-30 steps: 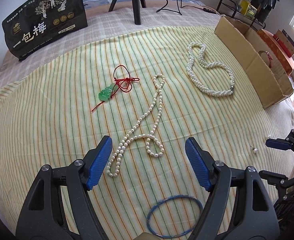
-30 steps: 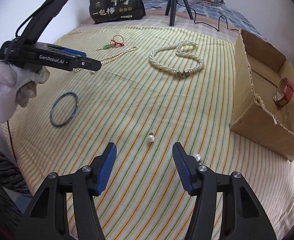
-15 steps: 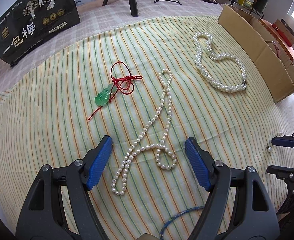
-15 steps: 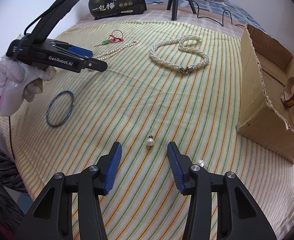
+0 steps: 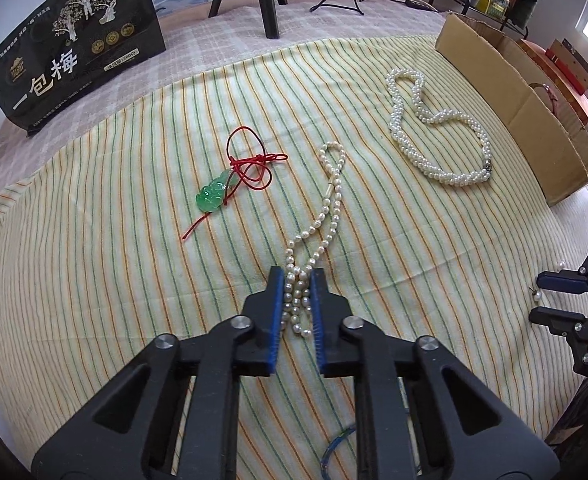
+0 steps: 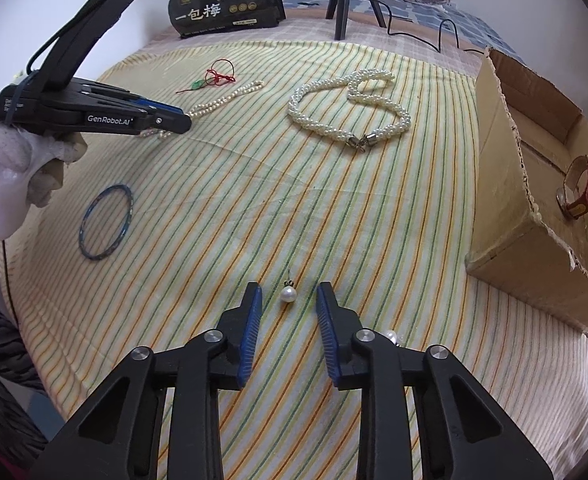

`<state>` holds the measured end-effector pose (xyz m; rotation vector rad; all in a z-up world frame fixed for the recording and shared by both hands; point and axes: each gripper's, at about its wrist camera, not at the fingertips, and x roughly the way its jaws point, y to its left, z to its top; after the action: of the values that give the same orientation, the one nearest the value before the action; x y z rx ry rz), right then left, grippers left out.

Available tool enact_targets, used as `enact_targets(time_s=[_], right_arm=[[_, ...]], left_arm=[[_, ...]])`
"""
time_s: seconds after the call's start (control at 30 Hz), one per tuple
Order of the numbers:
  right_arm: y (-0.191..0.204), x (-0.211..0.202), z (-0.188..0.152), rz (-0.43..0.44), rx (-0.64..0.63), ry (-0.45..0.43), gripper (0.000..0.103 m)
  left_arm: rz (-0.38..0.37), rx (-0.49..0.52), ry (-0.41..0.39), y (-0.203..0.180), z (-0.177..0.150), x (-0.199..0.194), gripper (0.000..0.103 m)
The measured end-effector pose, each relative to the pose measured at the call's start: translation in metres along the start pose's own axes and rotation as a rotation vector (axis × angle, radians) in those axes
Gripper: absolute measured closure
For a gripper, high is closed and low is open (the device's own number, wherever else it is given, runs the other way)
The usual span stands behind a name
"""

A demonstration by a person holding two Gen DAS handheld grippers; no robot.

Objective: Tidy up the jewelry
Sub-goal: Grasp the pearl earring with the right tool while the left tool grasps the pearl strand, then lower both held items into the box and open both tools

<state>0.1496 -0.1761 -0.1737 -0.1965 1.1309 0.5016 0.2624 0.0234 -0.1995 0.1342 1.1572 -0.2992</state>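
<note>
On the striped cloth lies a thin pearl strand [image 5: 332, 200]. My left gripper [image 5: 297, 276] is closing on its near end, and the blue pads press the bunched pearls. From the right wrist view, the left gripper [image 6: 174, 120] sits low on the cloth in a white-gloved hand. My right gripper [image 6: 289, 286] points down at a single pearl earring [image 6: 288, 295]. Its jaws are closing with the earring between the tips, and the pads stay clear of it. A second pearl earring [image 6: 392, 336] lies beside the right finger.
A thick twisted pearl necklace [image 5: 434, 160], a green jade pendant on red cord [image 5: 210, 196] and a blue bangle [image 6: 106, 222] lie on the cloth. A cardboard box [image 6: 506, 200] at the right holds a red-strapped watch [image 6: 580, 192]. A black bag [image 5: 74, 48] and tripod [image 5: 268, 0] stand behind.
My left gripper came forward over the thin pearl strand and shut on its near end. My right gripper's jaws narrowed around the pearl earring.
</note>
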Motion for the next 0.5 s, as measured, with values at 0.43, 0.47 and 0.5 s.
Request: enact_targets(time_s=[0.43, 0.47, 0.5], right_arm=[[0.004, -0.007, 0.008, -0.002, -0.007, -0.024, 0.096], [0.005, -0.008, 0.009, 0.000, -0.005, -0.030, 0.096], [0.004, -0.011, 0.010, 0.006, -0.002, -0.039, 0.096]], left_arm=[[-0.037, -0.083, -0.060, 0.005, 0.004, -0.022, 0.097], [-0.047, -0.091, -0.072, 0.005, 0.006, -0.027, 0.097], [-0.055, -0.098, -0.084, 0.005, 0.007, -0.032, 0.097]])
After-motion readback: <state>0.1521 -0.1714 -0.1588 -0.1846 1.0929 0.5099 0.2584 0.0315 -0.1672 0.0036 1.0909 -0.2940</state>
